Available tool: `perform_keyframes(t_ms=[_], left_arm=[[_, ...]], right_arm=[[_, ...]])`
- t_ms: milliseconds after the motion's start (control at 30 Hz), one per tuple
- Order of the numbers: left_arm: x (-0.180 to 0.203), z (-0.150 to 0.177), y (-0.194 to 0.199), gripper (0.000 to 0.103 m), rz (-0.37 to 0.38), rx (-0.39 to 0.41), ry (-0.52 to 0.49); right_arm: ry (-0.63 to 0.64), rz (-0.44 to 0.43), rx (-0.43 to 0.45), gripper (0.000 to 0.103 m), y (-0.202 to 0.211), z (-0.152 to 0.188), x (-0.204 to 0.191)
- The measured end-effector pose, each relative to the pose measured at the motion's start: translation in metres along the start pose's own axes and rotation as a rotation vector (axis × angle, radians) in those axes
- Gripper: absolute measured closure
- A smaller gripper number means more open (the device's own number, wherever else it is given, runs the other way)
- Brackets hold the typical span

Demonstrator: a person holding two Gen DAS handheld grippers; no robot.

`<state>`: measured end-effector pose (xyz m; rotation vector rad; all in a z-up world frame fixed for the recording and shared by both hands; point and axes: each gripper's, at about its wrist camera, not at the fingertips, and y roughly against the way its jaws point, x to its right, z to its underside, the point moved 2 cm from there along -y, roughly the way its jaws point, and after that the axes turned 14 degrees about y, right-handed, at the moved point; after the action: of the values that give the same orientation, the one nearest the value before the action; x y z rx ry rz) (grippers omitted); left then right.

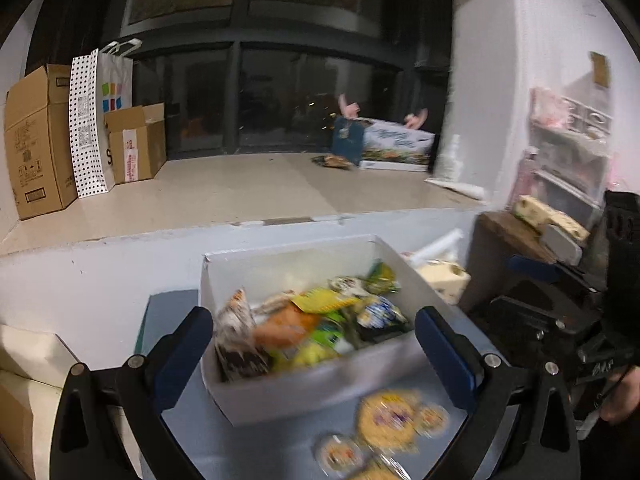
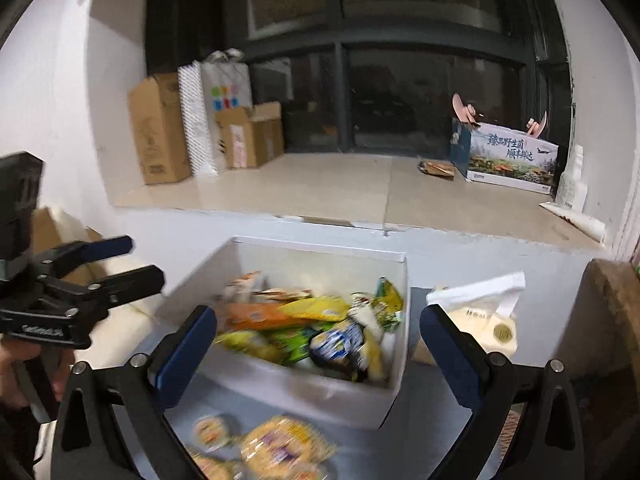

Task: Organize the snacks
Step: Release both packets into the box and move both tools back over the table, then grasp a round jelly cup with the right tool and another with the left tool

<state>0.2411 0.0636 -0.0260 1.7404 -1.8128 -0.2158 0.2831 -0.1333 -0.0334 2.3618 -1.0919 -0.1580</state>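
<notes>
Snack packets (image 1: 316,320) in box (image 1: 280,396); round packs (image 1: 386,420) before it

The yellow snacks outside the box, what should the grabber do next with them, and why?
Probably lower the right gripper onto the big yellow pack and close on it. Its jaws are open and empty, that pack lies loose on the table in front of the white box, and the other snacks are already inside.
</notes>
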Motion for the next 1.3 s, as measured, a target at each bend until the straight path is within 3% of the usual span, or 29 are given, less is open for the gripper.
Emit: perform_keyframes(t_ms=[167,267,433,700,1033,1300], left_arm=[[0.01,0.058,0.053,0.0,0.06,-0.016,-0.014],[0.013,0.1,0.074,0.0,0.057,-0.042,-0.016],[0.016,0.154,0.09,0.0,0.052,-0.104,-0.004],[0.024,0.176,0.097,0.0,0.065,-0.135,-0.019],[0.022,0.175,0.099,0.0,0.071,-0.131,-0.005],[0.015,0.177,0.098,0.0,0.061,-0.134,0.013]], right_arm=[[-0.099,-0.041,0.053,0.0,0.06,0.042,-0.008],[-0.129,-0.053,0.067,0.0,0.09,0.07,-0.016],[-0.099,-0.005,0.02,0.0,0.116,0.117,-0.037],[-0.011,-0.003,-0.142,0.0,0.075,0.149,-0.057],[0.04,-0.037,-0.245,0.0,-0.003,0.138,-0.058],[0.01,-0.058,-0.355,0.0,-0.068,0.141,-0.047]])
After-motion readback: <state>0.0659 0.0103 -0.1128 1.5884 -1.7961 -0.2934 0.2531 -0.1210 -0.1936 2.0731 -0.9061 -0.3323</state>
